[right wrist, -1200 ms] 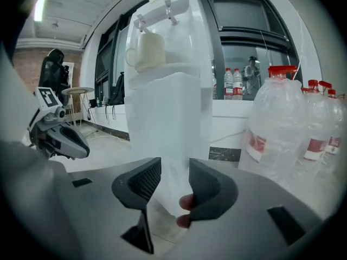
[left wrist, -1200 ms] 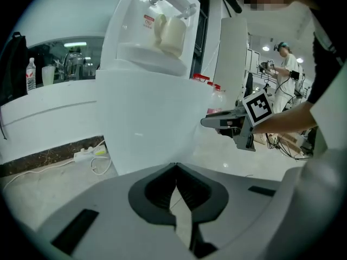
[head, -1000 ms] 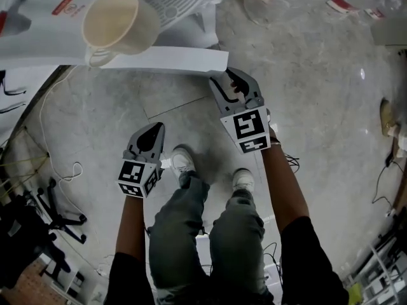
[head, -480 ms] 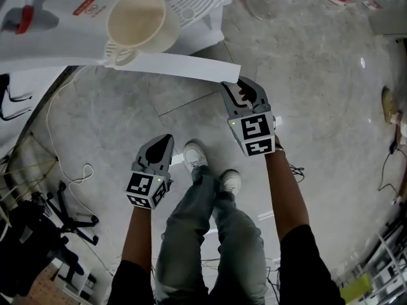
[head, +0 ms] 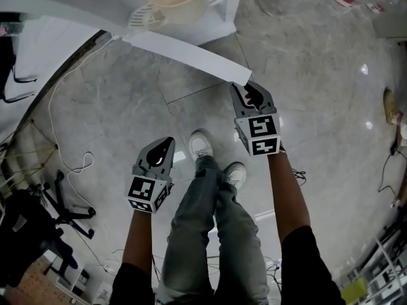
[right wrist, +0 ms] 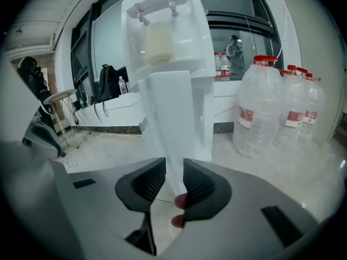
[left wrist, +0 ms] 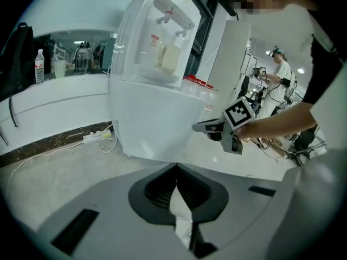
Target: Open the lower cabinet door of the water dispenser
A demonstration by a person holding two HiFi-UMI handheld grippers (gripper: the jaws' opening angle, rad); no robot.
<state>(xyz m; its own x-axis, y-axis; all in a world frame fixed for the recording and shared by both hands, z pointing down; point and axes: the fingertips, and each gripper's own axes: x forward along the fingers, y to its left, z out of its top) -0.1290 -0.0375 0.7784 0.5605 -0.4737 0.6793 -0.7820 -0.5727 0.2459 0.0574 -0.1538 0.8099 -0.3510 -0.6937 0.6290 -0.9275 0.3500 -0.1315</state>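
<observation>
Lower cabinet door (head: 191, 53): swung out from the front of the water dispenser (left wrist: 152, 107), over the floor (head: 318, 107).
Right gripper (head: 248, 93): jaws narrow, just been closing, clamped on the door's free edge.
Left gripper (head: 162, 150): jaws together, empty, well apart from the door.

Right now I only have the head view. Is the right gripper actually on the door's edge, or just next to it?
Observer: On it. In the right gripper view, the edge of the cabinet door stands between the jaws of the right gripper. They have just been closing and look pressed on it.
Operator: And the left one?
Observer: The left gripper view shows the left gripper with its jaw tips together and nothing held.
Operator: Anyone in the swing path?
Observer: One person stands in the background beyond the right gripper, apart from the door.
</observation>
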